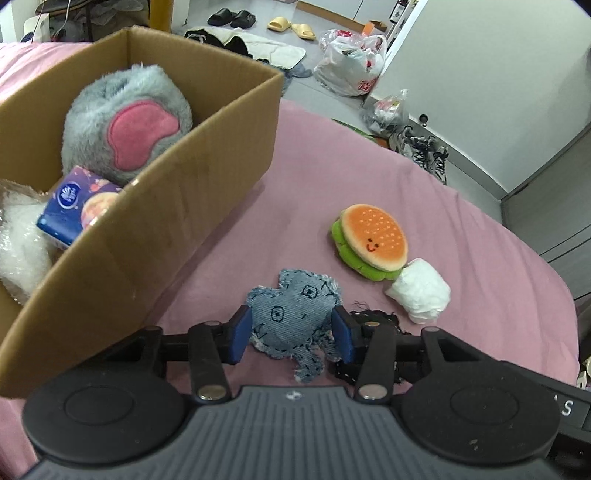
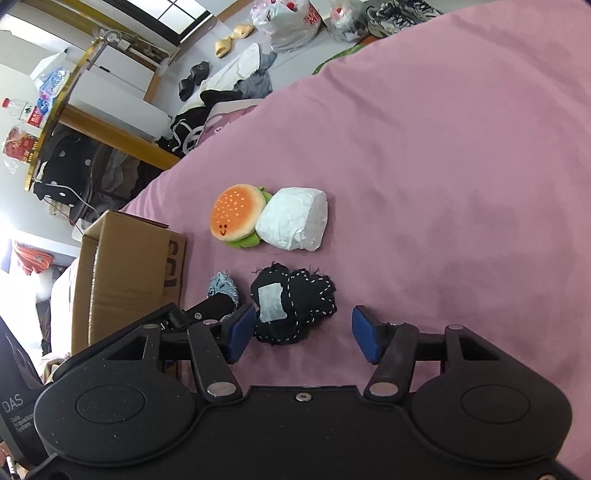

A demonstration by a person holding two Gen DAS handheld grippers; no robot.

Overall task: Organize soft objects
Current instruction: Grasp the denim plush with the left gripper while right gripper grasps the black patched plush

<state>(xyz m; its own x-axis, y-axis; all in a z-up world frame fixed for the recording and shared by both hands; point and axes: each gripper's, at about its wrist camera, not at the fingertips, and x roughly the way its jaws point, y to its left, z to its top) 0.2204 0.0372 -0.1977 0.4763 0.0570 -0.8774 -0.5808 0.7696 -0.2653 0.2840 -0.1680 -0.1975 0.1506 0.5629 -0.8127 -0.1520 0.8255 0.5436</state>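
Grey floor (image 1: 325, 22), white wall (image 1: 480, 74)

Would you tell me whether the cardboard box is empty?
Not empty: the cardboard box holds a grey plush, a tissue pack and bubble wrap.

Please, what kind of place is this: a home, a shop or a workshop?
Most likely a lived-in bedroom at home. The toys lie on a pink bedsheet, slippers and full plastic bags sit on the floor, and clothes lie beside the bed.

The black toy (image 1: 373, 321) lies mostly hidden behind the left tool's (image 1: 291, 334) right finger; in the right view that tool covers the denim toy's (image 2: 222, 285) near half.
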